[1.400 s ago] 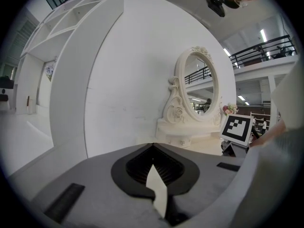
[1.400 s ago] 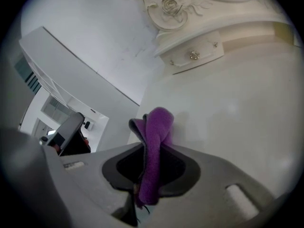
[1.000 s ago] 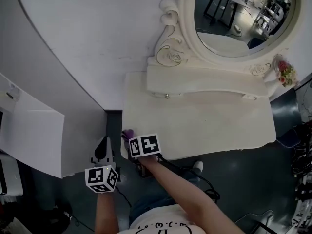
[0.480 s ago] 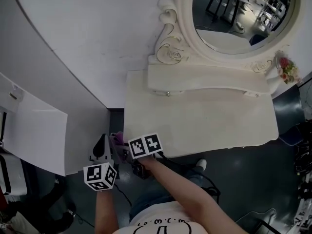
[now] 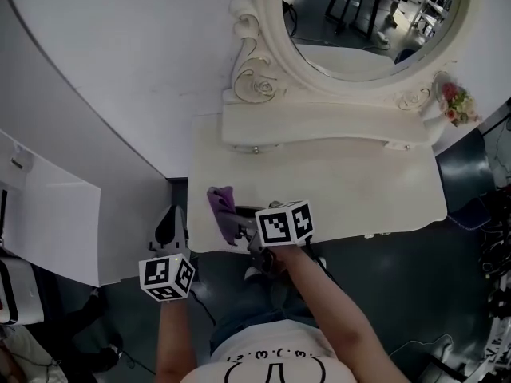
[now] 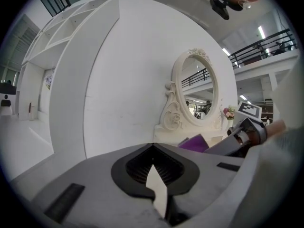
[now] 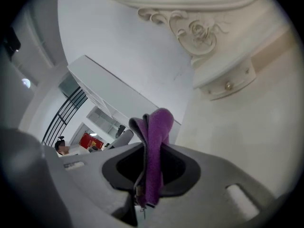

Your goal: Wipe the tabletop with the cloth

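Observation:
A purple cloth (image 5: 221,204) hangs bunched over the front left part of the cream tabletop (image 5: 351,186). My right gripper (image 5: 237,223) is shut on it, its marker cube above the table's front edge. In the right gripper view the cloth (image 7: 155,141) stands folded between the jaws of that gripper (image 7: 148,182), with the tabletop (image 7: 237,132) beyond. My left gripper (image 5: 171,220) hovers over the dark floor, left of the table, shut with nothing in it. Seen from the left gripper (image 6: 155,186), the cloth (image 6: 194,143) shows to the right.
An oval mirror (image 5: 363,14) in a carved frame stands at the table's back above a raised drawer shelf (image 5: 319,126). Small flowers (image 5: 449,102) sit at the back right corner. A curved white wall (image 5: 120,70) runs behind, and a white panel (image 5: 48,222) stands at the left.
My right gripper has carried the cloth from beyond the table's front left corner up and rightward over the tabletop. The left gripper has hardly moved.

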A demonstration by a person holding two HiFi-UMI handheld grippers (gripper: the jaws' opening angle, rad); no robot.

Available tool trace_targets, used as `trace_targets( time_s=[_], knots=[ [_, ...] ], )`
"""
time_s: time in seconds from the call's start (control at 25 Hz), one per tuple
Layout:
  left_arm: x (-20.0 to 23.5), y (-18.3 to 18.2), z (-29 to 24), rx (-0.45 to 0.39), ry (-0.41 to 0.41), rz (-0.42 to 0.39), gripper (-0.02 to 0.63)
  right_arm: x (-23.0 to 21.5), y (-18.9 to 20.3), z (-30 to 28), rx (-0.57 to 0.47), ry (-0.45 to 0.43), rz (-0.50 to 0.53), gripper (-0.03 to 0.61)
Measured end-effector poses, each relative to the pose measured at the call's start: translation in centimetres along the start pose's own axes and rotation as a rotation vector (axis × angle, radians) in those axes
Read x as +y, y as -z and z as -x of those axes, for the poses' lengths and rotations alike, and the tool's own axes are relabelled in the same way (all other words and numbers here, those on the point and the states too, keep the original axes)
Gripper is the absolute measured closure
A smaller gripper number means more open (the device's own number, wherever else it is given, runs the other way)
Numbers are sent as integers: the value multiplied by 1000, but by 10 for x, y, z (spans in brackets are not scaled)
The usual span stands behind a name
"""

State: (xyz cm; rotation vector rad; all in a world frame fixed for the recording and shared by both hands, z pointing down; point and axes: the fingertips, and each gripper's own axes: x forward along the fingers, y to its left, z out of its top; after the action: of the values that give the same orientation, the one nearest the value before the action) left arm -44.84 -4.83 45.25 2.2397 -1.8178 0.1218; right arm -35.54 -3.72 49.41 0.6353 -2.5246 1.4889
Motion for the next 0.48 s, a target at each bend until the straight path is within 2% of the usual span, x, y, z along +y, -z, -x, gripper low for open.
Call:
trace_targets(
  time_s=[0.32, 0.48],
  knots=[
    [-56, -14, -12, -38, 17, -5, 615, -30, -39, 137, -185, 59, 80, 508],
    [-86, -25, -22, -60, 36, -14, 615, -36, -58, 195, -268, 110, 159, 508]
  ],
)
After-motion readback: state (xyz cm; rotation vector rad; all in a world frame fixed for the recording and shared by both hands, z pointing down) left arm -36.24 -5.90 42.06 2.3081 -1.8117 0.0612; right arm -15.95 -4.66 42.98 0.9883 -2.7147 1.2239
